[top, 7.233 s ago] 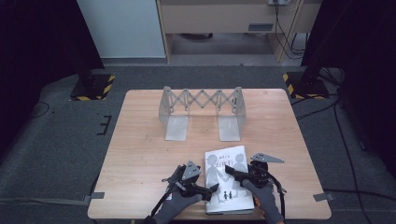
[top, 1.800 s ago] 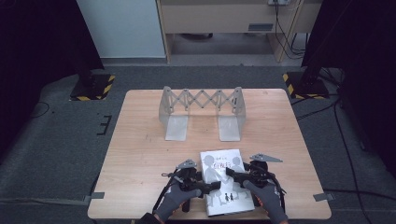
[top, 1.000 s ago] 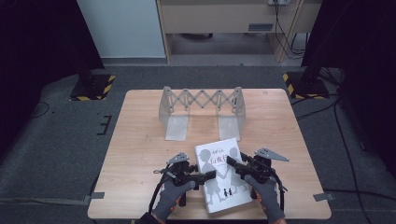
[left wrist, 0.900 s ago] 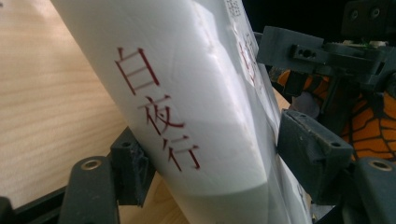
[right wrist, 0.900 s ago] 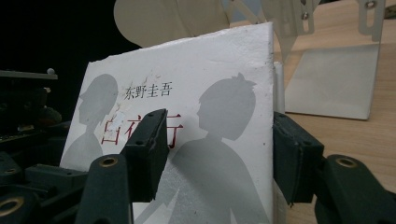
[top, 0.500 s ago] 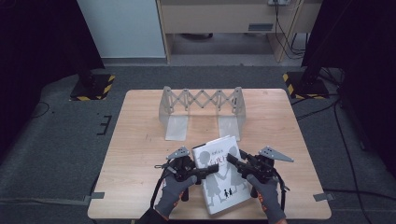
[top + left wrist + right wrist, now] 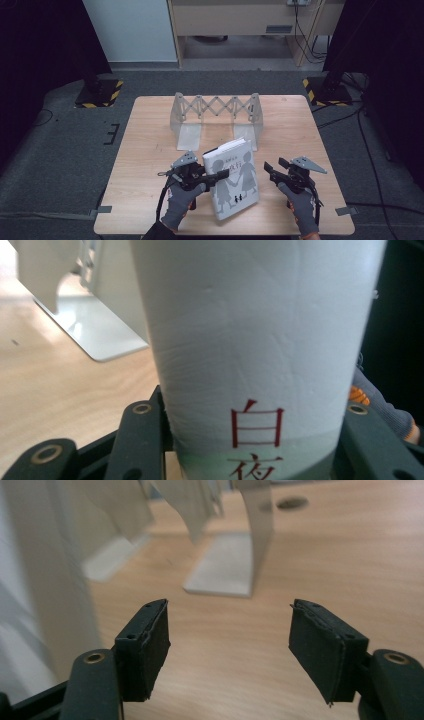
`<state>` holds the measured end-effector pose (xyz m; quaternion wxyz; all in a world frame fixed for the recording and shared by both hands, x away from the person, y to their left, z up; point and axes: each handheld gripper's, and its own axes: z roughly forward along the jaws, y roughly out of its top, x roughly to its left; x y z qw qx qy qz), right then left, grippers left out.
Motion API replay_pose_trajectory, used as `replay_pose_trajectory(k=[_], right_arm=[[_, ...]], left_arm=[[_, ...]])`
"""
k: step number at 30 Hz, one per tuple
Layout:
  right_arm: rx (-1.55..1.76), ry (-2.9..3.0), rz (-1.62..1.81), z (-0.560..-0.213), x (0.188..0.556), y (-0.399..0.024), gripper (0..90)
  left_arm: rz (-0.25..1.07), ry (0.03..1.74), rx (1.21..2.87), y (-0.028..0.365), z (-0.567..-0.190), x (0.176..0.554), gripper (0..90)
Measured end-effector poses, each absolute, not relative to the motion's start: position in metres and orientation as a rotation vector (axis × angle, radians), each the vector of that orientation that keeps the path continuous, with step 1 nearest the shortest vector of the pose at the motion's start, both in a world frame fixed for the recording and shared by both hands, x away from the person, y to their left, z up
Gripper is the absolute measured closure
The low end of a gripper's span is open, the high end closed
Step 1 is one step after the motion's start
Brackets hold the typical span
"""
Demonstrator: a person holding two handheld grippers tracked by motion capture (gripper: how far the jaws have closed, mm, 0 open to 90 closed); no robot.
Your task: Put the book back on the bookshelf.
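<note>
The pale grey-green paperback book with dark silhouetted figures and red characters on its cover (image 7: pixel 232 180) is now tilting up off the light wooden table (image 7: pixel 150 150), its top edge raised toward the far side and its lower edge near the table's front, where a second ago it was lying almost flat between both hands. The left gripper (image 7: pixel 220 175) is clamping the book's spine edge; in the left gripper view the white spine (image 7: pixel 250 340) is sitting wedged between the two black jaws, which have just been closing onto it. The right gripper (image 7: pixel 272 168) is standing apart from the book's right edge, its jaws having just been opening with nothing between them, only bare tabletop showing in the gap in the right gripper view. So the book is passing from a two-handed hold to the left hand alone, and it looks as though it is being stood upright, probably heading for the silver metal expanding bookend rack (image 7: pixel 216 117) waiting well behind it at the table's middle.
</note>
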<state>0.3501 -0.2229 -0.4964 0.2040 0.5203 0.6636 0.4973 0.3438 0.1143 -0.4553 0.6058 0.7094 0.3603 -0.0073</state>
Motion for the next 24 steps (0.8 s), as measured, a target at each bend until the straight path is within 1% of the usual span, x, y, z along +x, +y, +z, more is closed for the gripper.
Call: replay_pose_trajectory(k=[5, 16, 24], right_arm=[[1.456, 1.923, 1.171, -0.51, 0.356, -0.225, 24.7], [1.454, 2.025, 0.979, -0.526, 0.362, -0.229, 17.1], [1.495, 2.058, 0.891, -0.534, 0.365, -0.238, 11.1]], left_arm=[[0.08, 0.809, 1.661, 0.113, -0.447, 0.347, 51.4], [0.099, 0.765, 1.665, 0.124, -0.458, 0.332, 49.2], [0.131, 0.747, 1.643, 0.122, -0.461, 0.325, 49.1]])
